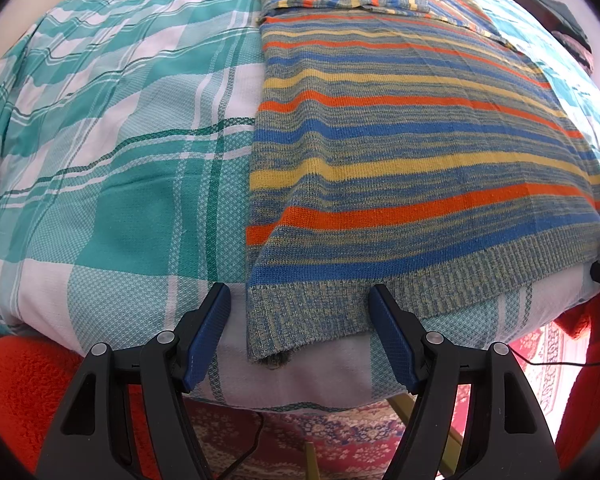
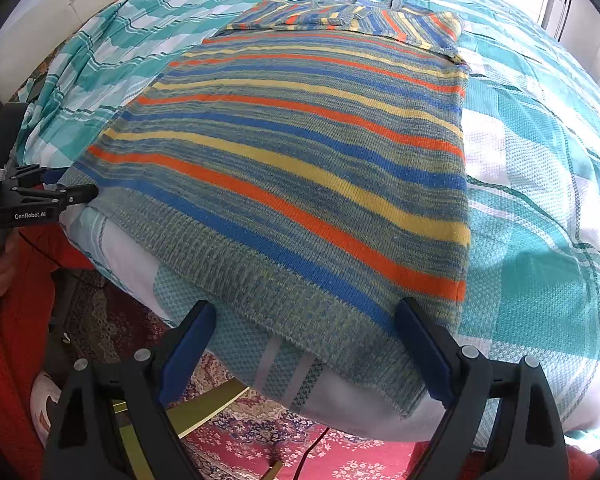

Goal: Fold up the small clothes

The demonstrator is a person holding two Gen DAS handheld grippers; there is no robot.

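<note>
A striped knit sweater point(image 1: 400, 128) in blue, orange, yellow and grey-green lies flat on the bed, its sleeves folded across the far end and its ribbed hem hanging over the near bed edge. My left gripper point(image 1: 298, 300) is open, its blue pads either side of the hem's left corner. My right gripper point(image 2: 304, 316) is open at the hem's right corner of the sweater point(image 2: 300, 152). The left gripper also shows in the right wrist view point(image 2: 72, 186) at the hem's far corner. Neither holds cloth.
The bed has a teal and white plaid cover point(image 1: 120, 120), also in the right wrist view point(image 2: 540, 200). Below the bed edge lies a red patterned rug point(image 2: 320, 448) with a cable. Red fabric point(image 1: 20, 392) sits at the lower left. Dark clothes point(image 1: 568, 20) lie far right.
</note>
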